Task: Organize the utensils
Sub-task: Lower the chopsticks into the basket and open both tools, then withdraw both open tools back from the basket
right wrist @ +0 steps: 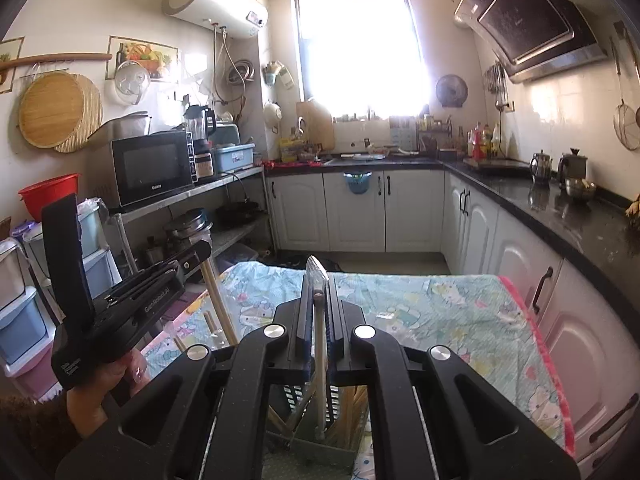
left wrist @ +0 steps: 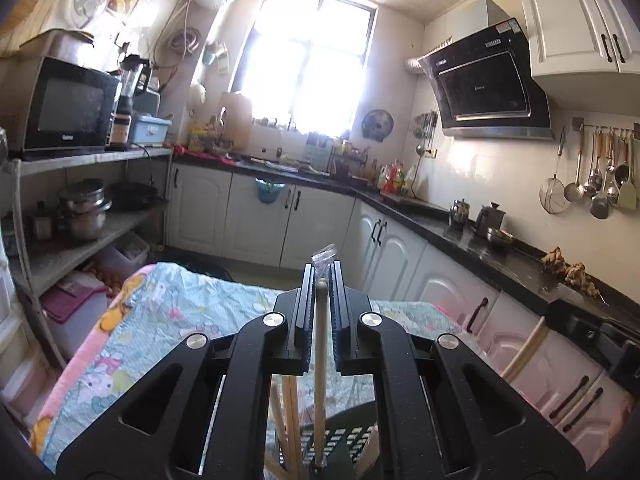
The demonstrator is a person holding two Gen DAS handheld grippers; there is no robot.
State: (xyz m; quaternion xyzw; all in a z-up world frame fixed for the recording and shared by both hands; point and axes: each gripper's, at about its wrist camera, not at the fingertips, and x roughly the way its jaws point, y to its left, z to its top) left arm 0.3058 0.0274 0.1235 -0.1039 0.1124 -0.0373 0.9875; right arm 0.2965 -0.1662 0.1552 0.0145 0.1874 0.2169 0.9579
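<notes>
My left gripper [left wrist: 321, 280] is shut on a pale wooden chopstick [left wrist: 320, 360] that hangs down between the jaws into a dark slotted utensil holder [left wrist: 344, 440]; a clear plastic wrapper [left wrist: 323, 257] sticks up at the tips. My right gripper [right wrist: 319, 294] is shut on another wooden chopstick [right wrist: 320, 380] above a slotted utensil holder [right wrist: 320, 446] that holds several chopsticks. The left gripper also shows in the right wrist view [right wrist: 200, 250], at the left, with its chopstick [right wrist: 218, 300] hanging from it. The right gripper's chopstick shows at the right of the left wrist view [left wrist: 524, 350].
The table [right wrist: 440, 312] wears a light blue cartoon cloth with a pink edge. Black countertops [right wrist: 560, 208] with white cabinets run along the right and back. A shelf with a microwave [right wrist: 154, 166] and pots stands at the left. Stacked plastic drawers [right wrist: 20, 320] stand at far left.
</notes>
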